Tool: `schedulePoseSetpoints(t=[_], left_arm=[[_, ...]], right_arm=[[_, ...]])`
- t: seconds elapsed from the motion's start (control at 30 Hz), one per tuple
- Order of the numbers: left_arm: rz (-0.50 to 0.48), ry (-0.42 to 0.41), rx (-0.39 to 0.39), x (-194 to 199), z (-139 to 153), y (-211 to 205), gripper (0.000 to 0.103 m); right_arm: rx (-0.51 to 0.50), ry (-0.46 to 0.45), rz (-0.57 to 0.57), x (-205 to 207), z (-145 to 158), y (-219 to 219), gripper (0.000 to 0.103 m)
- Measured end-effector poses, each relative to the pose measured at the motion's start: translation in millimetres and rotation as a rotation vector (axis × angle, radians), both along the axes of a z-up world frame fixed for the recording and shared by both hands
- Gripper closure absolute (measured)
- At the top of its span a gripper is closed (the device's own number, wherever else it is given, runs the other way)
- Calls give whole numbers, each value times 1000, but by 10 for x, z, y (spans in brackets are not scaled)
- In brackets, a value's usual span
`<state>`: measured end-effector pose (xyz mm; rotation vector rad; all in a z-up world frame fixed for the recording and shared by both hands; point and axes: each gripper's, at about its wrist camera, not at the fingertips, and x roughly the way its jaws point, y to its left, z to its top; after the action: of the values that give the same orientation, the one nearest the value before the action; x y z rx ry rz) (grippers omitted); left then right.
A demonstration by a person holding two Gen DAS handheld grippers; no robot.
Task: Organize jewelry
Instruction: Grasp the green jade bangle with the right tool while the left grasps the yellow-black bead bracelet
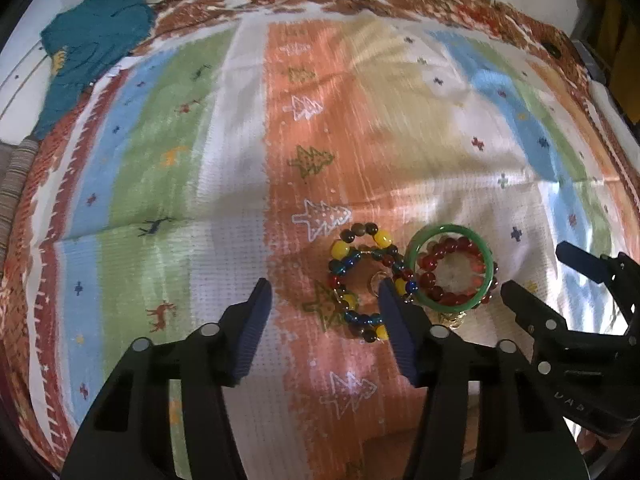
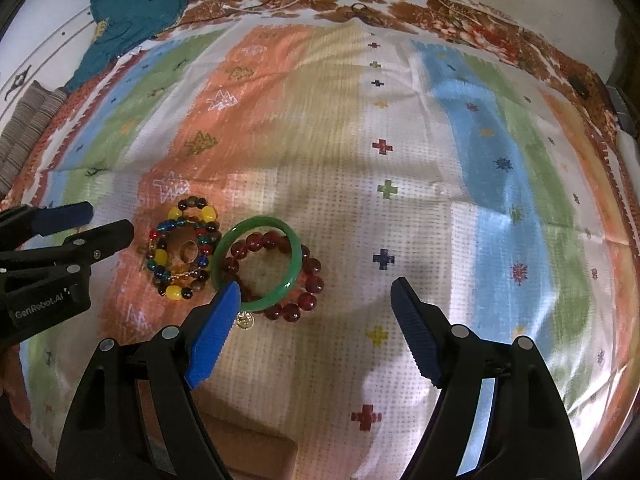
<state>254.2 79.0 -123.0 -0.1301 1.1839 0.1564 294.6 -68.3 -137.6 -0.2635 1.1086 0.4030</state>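
Left-wrist view first: the broad woven cloth with orange, green, blue and white stripes (image 1: 240,160) fills nearly everything beneath me, stitched with small trees, deer and crosses; a crumpled teal garment (image 1: 92,36) lies at its far left corner; my left claw (image 1: 324,292) hangs over the orange stripe with its blue ribbed pads standing apart and nothing pressed between them; its right pad sits in front of one edge of the multicoloured bead bracelet of yellow, blue, red and brown beads (image 1: 360,276), which lies coiled flat on the cloth; just beside that, touching or nearly so, the smooth green bangle (image 1: 450,266) rests on top of the dark red round-bead bracelet (image 1: 444,276); a small gold charm (image 1: 452,322) peeks out at the bangle's near edge.

From the right-wrist view my right claw (image 2: 316,290) stands wide apart and empty; its left pad overlaps the near rim of the green bangle in the picture, though I cannot tell whether it touches; a small gold ring (image 2: 188,251) lies inside the multicoloured coil.
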Motion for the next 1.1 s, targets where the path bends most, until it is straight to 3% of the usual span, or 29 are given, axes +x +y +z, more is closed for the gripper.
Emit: schedulePoseSetpoints(t=[0.3,0.33,0.57,0.67,0.7,0.73,0.9,1.1], left_arm=[[-3,34,-51,124,-186,56,50],[-7,35,-49,132,-199,47,51],[-30,66,-45,216,-317,17,70],[-45,83,-45,231,-377,3,83],[-46,90,-38,231,-398,-1,90],[-53,97,-35,229,-412,-10,92],[-64,96,-33,210,-409,-18,94],[-75,66,-17,191,-259,-28,94]], right_arm=[[-10,30,-6,117,-126,38,26],[-11,33,-4,127,-136,46,31],[-32,58,9,168,-245,97,41],[-36,75,18,174,-307,109,53],[-32,79,21,174,-312,109,62],[-26,85,27,172,-318,114,70],[-18,82,56,125,-301,154,89],[-3,62,56,107,-218,146,93]])
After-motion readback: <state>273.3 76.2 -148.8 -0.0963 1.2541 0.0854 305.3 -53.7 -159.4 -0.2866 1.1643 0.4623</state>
